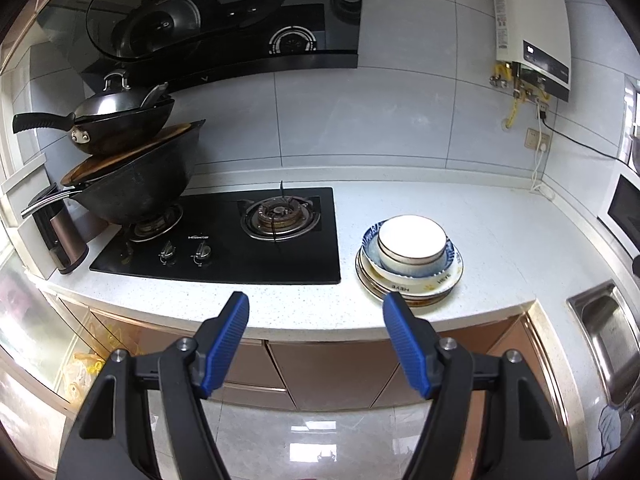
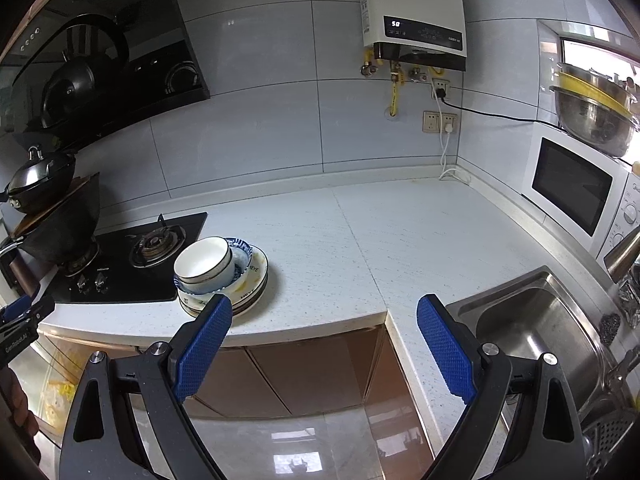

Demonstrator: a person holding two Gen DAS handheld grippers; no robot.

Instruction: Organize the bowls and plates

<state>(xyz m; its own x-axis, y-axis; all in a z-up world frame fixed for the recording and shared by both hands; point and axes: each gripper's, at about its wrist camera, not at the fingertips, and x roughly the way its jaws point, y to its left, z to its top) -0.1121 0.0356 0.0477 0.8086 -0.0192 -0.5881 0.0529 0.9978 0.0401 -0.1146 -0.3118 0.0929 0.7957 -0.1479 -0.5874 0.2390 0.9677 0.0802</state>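
The left gripper [image 1: 316,308] is seen with its blue-padded jaws held well apart and nothing between them, poised off the front edge of the white countertop [image 1: 480,216]; the right gripper [image 2: 324,312] is spread wider still, likewise empty, over the counter's inner corner. From the left, a dark kettle-like vessel [image 1: 60,240] is found at the counter's end, then a black glass gas hob [image 1: 256,256] on which a large black wok [image 1: 136,188] is set over the left burner, with a smaller lidded wok [image 1: 120,120] stacked on top; the right burner [image 1: 280,216] is left bare. A small white brand mark is printed above the two knobs [image 1: 184,254], too small to be read with certainty. Just right of the hob, near the counter's front edge, the stack of plates and bowls [image 1: 408,264] is placed: a white bowl [image 1: 412,240] is nested in a blue-patterned bowl [image 1: 370,236], over plates whose rim is lettered "HEYE" [image 1: 400,289]. On the wall above, a white water heater [image 2: 412,8] is mounted, its display reading "58". Further right a white microwave [image 2: 572,184] is stood, steel basins [image 2: 592,116] are piled above it, and a steel sink [image 2: 540,320] is sunk into the counter. In the right wrist view, lettering on the other gripper [image 2: 20,320] at the left edge is read as "GenRobot.AI".
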